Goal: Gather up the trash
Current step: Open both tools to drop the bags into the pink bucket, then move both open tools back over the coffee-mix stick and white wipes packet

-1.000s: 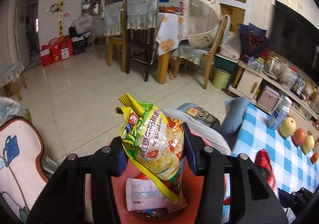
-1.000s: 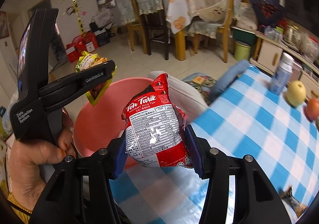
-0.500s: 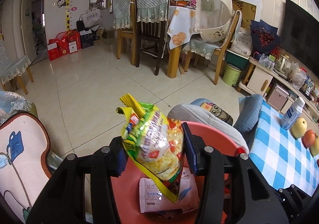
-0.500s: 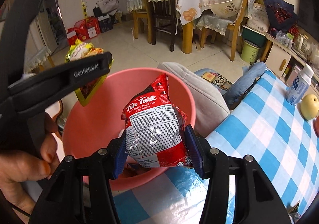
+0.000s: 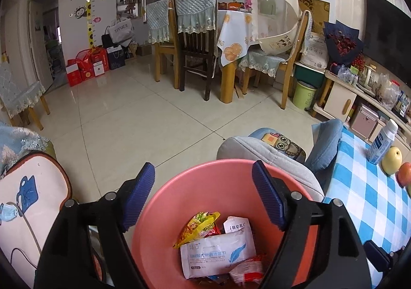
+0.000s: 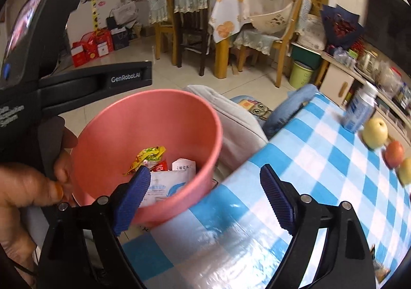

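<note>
— Above the pink bin, what are the grippers doing?
— The left gripper and the right gripper both gape wide, holding nothing.
— And the trash?
— Down inside the bin: a yellow snack bag, a white wipes pack and a red packet, beside the checked tablecloth.
</note>
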The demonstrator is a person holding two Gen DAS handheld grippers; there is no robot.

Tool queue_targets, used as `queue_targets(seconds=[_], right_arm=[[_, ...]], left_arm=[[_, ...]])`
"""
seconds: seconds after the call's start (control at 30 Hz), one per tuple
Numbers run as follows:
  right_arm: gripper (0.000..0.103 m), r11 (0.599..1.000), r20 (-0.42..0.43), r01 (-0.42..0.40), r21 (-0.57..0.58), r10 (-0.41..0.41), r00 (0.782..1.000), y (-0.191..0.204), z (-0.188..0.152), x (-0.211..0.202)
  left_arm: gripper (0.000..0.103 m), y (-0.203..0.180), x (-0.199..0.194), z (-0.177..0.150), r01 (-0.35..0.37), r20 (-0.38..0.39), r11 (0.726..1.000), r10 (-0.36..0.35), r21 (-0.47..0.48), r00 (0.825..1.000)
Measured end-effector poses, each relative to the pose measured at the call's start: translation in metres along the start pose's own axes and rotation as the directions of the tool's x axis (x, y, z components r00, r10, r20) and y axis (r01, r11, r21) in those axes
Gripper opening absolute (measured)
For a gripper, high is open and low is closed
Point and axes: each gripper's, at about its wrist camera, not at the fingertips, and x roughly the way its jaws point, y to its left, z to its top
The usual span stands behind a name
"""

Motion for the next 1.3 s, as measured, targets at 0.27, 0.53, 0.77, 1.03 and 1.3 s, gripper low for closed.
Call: queue_targets(seconds=[0.27, 0.53, 0.77, 1.03, 1.3], right_arm=[[0.089, 0.998, 0.000, 0.016, 0.059, -0.016, 1.000, -0.021, -0.019, -0.021], [0.089, 0.992, -0.005, 0.058, 0.111, -0.057, 0.998, -0.045, -0.041, -0.042], [0.089, 0.984, -0.014, 0.101, 0.148, -0.100, 0.995, -0.067, -0.063, -0.062], [0.089, 0.976, -0.006, 0.133, 0.173, -0.134, 0.991, -0.089, -0.083, -0.084], [0.089, 0.965, -0.001, 0.158, 0.209, -0.162, 0.987, -0.107, -0.101, -0.105]], left_arm=[[0.081, -0.028, -0.010, -0.002, 0.036, 0.014, 0.998, -0.037, 0.058, 0.999], [0.083, -0.060, -0.019, -0.008, 0.054, 0.017, 0.988, -0.057, 0.141, 0.998], [0.084, -0.093, -0.033, -0.020, 0.072, 0.033, 0.970, -0.082, 0.234, 0.996], [0.084, -0.119, -0.045, -0.034, 0.140, 0.012, 0.949, -0.149, 0.284, 0.989], [0.084, -0.149, -0.059, -0.050, 0.184, -0.006, 0.915, -0.195, 0.360, 0.981]])
